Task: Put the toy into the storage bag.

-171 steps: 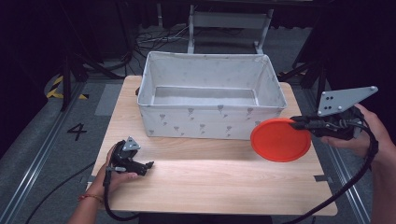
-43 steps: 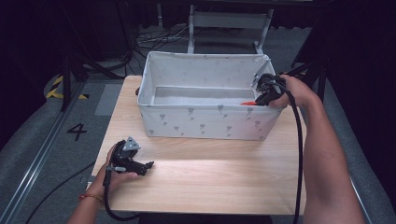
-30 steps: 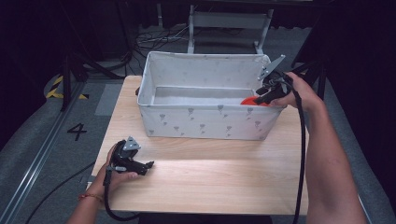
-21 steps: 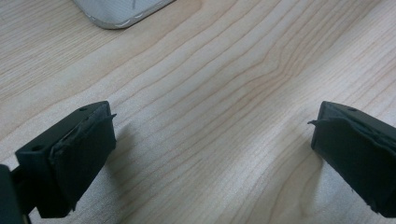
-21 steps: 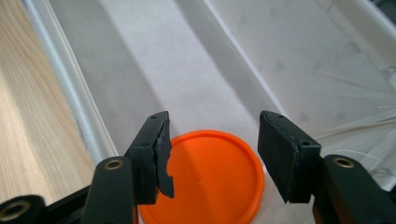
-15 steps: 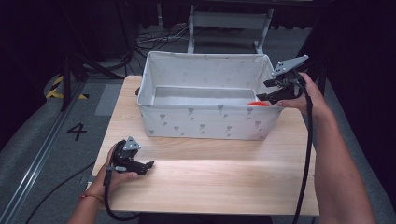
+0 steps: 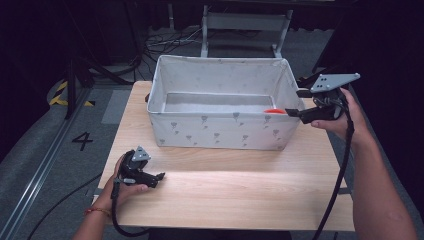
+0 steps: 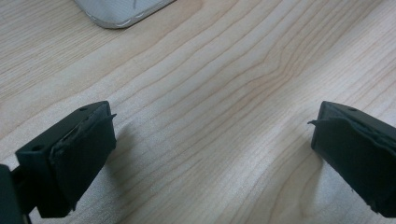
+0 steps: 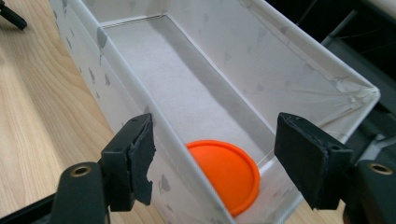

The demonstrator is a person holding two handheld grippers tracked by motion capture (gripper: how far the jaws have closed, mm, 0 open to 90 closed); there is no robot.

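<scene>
The orange disc (image 9: 224, 175) lies flat inside the fabric bin (image 7: 220, 132), at its lower-right corner. The right tool (image 7: 295, 103), at the frame's right, has just been opening, nothing between its jaws. The left tool (image 7: 159, 176), lower left, gapes empty on the counter (image 7: 240, 192).

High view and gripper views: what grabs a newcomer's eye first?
The round orange plastic disc stands out, lying on the floor of the white fabric storage box at its right end. Beside that end the right gripper hangs with jaws wide, just opened, nothing between the pads. The left gripper rests open on the light wooden table.
</scene>
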